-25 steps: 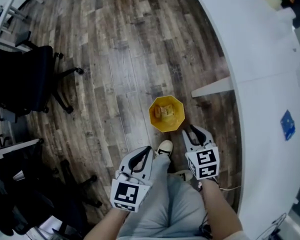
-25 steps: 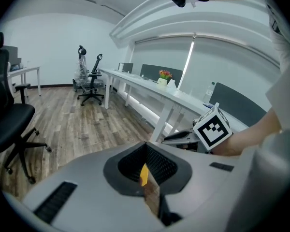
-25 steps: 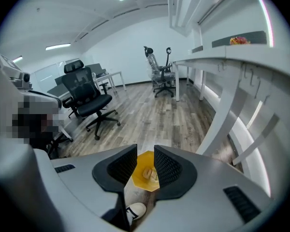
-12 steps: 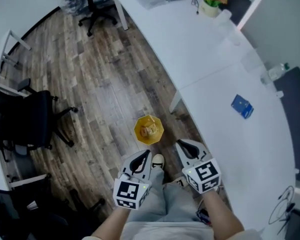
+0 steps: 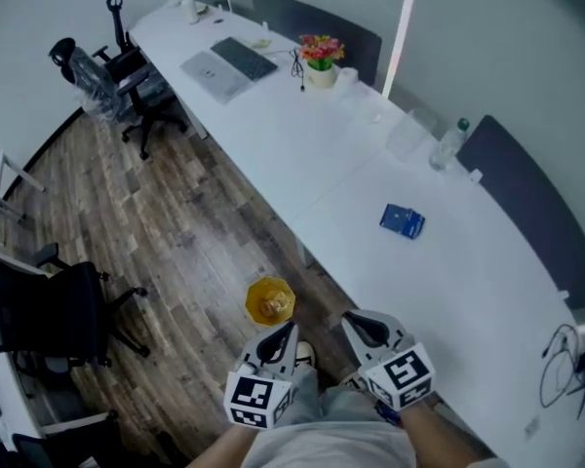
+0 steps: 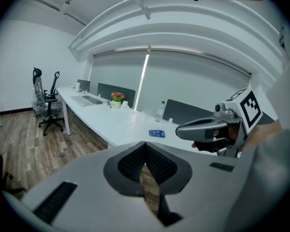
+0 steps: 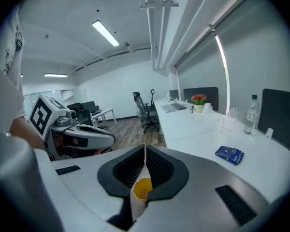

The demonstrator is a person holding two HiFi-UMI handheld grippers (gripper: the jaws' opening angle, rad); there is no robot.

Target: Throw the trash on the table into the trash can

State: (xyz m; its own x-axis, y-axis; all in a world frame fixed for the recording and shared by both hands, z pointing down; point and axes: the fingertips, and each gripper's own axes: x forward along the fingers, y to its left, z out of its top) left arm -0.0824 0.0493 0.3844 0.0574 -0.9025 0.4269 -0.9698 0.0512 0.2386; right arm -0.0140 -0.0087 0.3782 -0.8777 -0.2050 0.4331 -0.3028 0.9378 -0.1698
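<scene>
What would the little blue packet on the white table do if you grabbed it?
The blue packet lies flat on the table, so it probably won't roll. It looks small and thin, so it's likely light. Its wrapper might squish a little, but that's hard to tell from here.

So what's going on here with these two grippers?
A person stands beside a long white table with a gripper in each hand. The left gripper and right gripper are both shut and empty, held above the floor near a yellow trash can that already has something in it. A blue packet lies on the table, not picked up.
</scene>
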